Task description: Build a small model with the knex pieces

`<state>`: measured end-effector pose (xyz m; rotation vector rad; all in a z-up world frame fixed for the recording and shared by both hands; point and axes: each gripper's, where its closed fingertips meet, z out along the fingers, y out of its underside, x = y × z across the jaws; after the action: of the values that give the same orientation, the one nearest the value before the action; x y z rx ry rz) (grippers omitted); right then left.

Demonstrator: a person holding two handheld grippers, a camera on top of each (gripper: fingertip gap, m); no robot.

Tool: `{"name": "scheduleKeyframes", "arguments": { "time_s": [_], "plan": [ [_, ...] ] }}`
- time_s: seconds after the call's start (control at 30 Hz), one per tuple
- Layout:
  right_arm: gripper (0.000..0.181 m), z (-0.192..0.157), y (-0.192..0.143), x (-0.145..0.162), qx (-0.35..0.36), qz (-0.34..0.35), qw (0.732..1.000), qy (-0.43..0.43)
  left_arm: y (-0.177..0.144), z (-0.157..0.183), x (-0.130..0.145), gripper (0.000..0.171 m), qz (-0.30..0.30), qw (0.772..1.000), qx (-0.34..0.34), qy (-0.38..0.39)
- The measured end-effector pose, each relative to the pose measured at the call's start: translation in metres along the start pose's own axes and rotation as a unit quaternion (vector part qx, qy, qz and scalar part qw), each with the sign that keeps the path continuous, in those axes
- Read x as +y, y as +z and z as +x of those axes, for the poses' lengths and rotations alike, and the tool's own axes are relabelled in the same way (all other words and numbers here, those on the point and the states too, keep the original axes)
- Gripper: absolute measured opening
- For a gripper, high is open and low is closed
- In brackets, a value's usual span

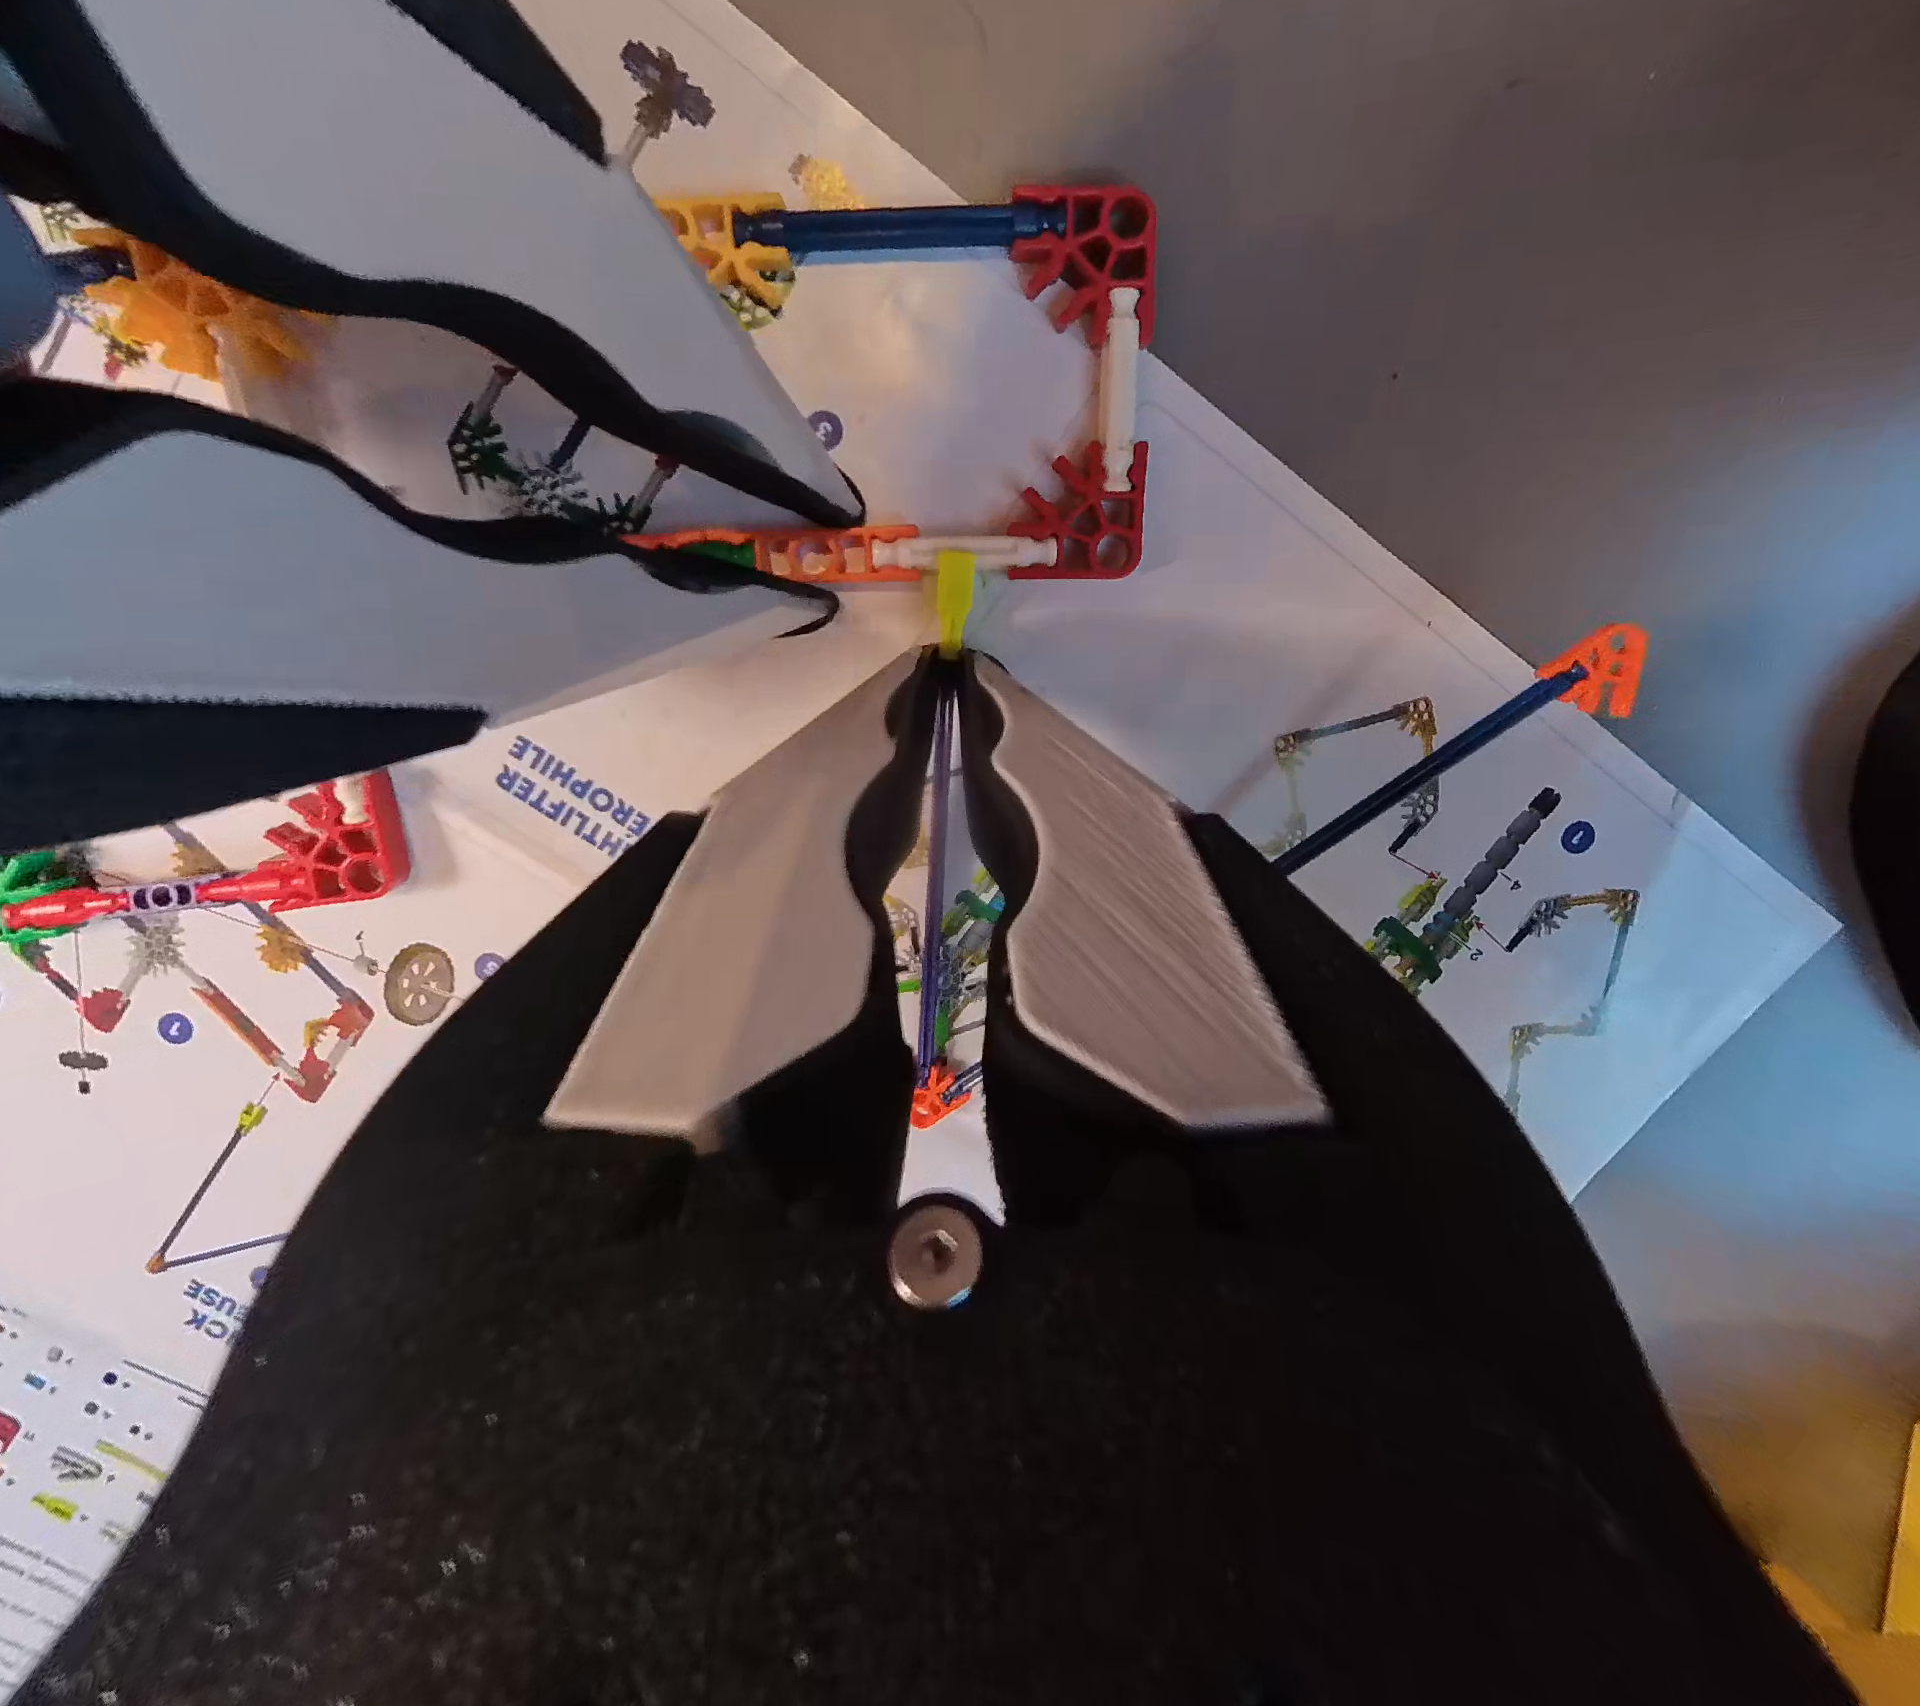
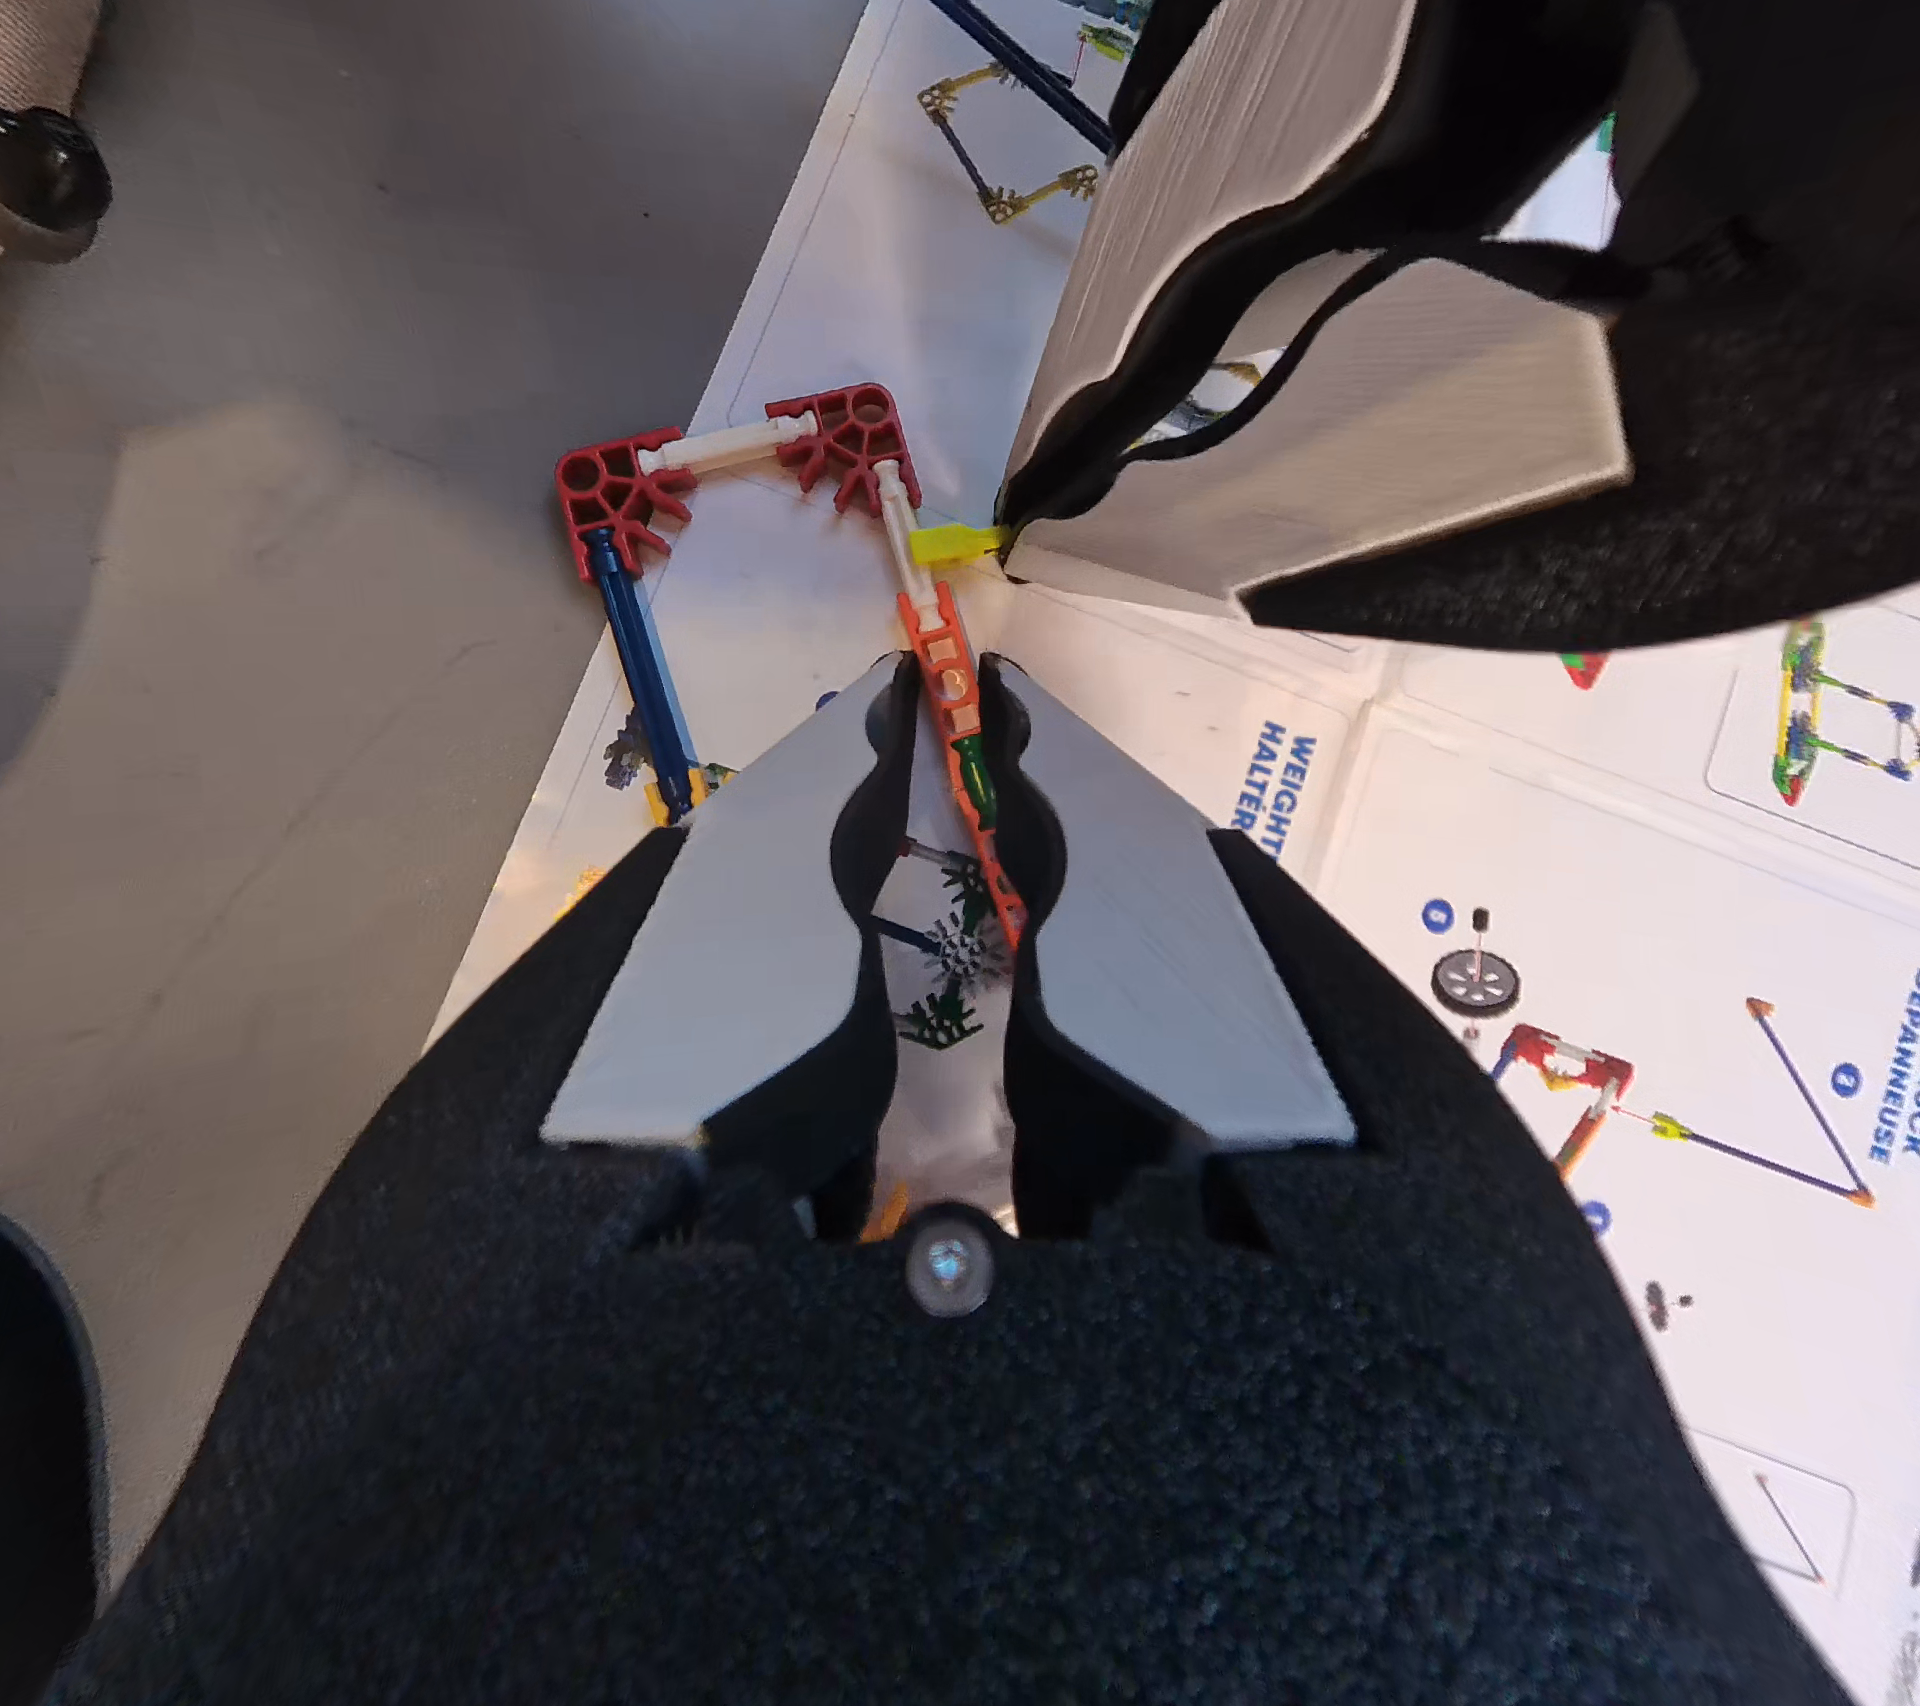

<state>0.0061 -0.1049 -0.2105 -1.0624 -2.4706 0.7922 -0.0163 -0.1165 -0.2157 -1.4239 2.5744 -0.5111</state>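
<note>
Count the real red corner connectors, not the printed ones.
3: two on the frame, at the blue rod's end and the white rod's corner; one at the left. Tongs may hide more.

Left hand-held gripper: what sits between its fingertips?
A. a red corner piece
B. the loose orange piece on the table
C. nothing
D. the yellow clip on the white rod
D: the left hand-held gripper is shut on the yellow clip, which joins the white rod of the toy frame.

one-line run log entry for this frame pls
left gripper: shut on yellow plastic clip connector | right gripper: shut on orange plastic connector strip | both on rod frame over printed instruction sheet
</note>
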Motion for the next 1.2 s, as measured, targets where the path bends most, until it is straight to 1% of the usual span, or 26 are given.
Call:
{"name": "scheduleKeyframes", "arguments": {
  "time_s": [0.13,0.3,0.43,0.63,0.73,0.83,0.9,0.97,1.07,1.13,1.2],
  "plan": [
    [0.01,0.0,0.0,0.0,0.008,0.026,0.999,0.028,0.0,0.0,0.0,0.0,0.002,1.0,-0.012,0.004],
    [0.01,0.001,0.0,0.0,-0.003,0.022,0.998,0.055,0.0,0.001,-0.001,0.0,-0.013,1.0,-0.009,0.014],
    [0.01,0.002,0.001,-0.001,0.01,0.034,0.997,0.069,0.0,0.002,-0.003,0.0,0.011,1.0,-0.001,-0.001],
    [0.01,0.002,0.001,-0.001,0.016,0.037,0.997,0.071,0.0,0.001,-0.004,0.0,0.027,0.999,0.008,-0.017],
    [0.011,0.002,0.001,-0.001,0.017,0.037,0.996,0.077,0.001,0.002,-0.004,0.0,0.017,1.0,0.004,-0.014],
    [0.011,0.002,0.001,-0.001,0.017,0.035,0.996,0.085,0.001,0.001,-0.004,0.0,0.009,1.0,0.004,-0.028],
    [0.011,0.005,0.001,-0.001,0.025,0.035,0.995,0.095,0.0,0.001,-0.003,0.001,0.004,0.999,-0.006,-0.033],
    [0.011,0.008,0.001,-0.001,0.029,0.034,0.992,0.114,-0.001,-0.002,-0.002,0.006,0.005,0.999,-0.023,-0.049],
    [0.011,0.011,0.0,0.001,0.045,0.018,0.989,0.137,-0.014,-0.011,0.003,0.017,0.017,0.993,-0.079,-0.087],
    [0.011,0.015,-0.003,0.004,0.067,0.002,0.986,0.154,-0.033,-0.017,0.004,0.017,0.046,0.982,-0.127,-0.134],
    [0.01,0.02,-0.007,0.008,0.091,-0.007,0.979,0.18,-0.049,-0.021,0.006,0.016,0.068,0.963,-0.175,-0.193]
  ]
}}
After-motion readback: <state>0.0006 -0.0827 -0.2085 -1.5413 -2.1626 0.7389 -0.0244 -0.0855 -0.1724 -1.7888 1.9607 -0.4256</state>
